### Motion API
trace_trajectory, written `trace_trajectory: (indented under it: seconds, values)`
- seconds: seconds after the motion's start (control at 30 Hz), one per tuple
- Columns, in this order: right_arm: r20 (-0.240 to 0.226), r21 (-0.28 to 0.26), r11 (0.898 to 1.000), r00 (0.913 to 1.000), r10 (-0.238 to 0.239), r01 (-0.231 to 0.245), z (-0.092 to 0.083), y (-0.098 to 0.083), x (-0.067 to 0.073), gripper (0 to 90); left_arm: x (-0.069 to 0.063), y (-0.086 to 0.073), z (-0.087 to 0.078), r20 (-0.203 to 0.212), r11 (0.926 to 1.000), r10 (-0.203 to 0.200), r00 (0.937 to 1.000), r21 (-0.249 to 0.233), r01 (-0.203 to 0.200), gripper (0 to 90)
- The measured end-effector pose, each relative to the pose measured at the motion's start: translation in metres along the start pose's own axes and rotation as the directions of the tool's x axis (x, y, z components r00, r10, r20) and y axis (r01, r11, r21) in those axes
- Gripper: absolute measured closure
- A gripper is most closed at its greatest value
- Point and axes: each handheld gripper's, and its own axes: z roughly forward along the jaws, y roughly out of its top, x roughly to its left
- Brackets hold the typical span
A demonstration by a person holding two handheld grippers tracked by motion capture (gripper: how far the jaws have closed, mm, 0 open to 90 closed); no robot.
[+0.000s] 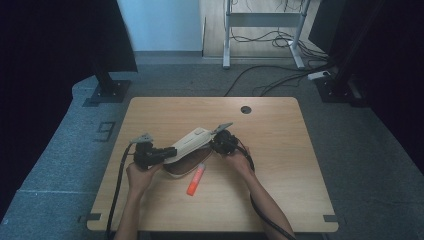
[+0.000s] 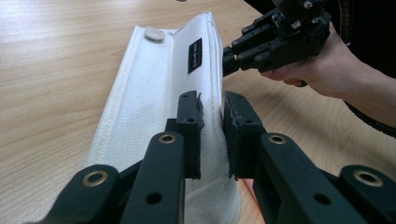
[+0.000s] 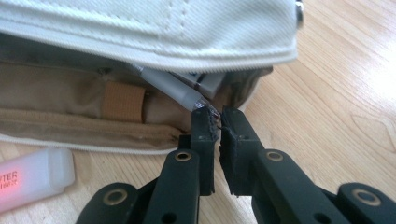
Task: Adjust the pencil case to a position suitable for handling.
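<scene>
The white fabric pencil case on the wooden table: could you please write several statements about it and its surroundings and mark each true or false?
1. The left gripper is shut on the white fabric pencil case. True.
2. The pencil case's white flap is closed flat over its opening. False: the flap is lifted, and the tan lining and pens inside are exposed.
3. An orange highlighter pen lies on the light wooden table beside the case. True.
4. The right gripper stands wide open. False: its jaws are nearly together at the case's edge.
5. The highlighter pen is inside the case. False: it lies outside, on the table.
</scene>
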Motion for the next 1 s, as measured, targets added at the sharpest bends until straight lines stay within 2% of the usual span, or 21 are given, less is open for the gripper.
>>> trace_trajectory:
  seconds: [0.23, 0.37, 0.7, 0.8, 0.93, 1.0]
  values:
    - [0.003, -0.005, 1.0, 1.0, -0.004, 0.004, 0.003, 0.003, 0.001, 81.4, 0.0, 0.0, 0.0, -0.002, 1.0, 0.0, 1.0, -0.003, 0.0, 77.5]
    - [0.006, -0.009, 1.0, 1.0, -0.001, 0.001, 0.0, 0.002, 0.0, 76.5, 0.001, 0.0, -0.001, -0.001, 1.0, 0.0, 1.0, -0.003, 0.0, 77.5]
    - [-0.005, -0.028, 1.0, 1.0, -0.001, 0.0, -0.015, -0.004, -0.001, 50.9, 0.002, 0.0, -0.001, 0.0, 1.0, 0.0, 1.0, -0.001, 0.0, 77.5]
    - [-0.014, -0.037, 0.999, 0.9999, 0.005, -0.006, -0.019, -0.006, 0.004, 41.5, 0.002, 0.0, -0.001, 0.001, 1.0, 0.0, 1.0, 0.0, 0.0, 77.5]
    - [-0.026, -0.042, 0.999, 0.9997, -0.003, 0.002, -0.02, -0.007, 0.008, 34.7, 0.002, 0.0, -0.001, 0.002, 1.0, 0.0, 1.0, 0.001, 0.0, 77.4]
    - [-0.041, -0.038, 0.999, 0.999, -0.015, 0.013, -0.02, -0.009, 0.016, 29.3, 0.002, 0.0, -0.001, 0.002, 1.0, 0.0, 1.0, 0.002, 0.0, 77.4]
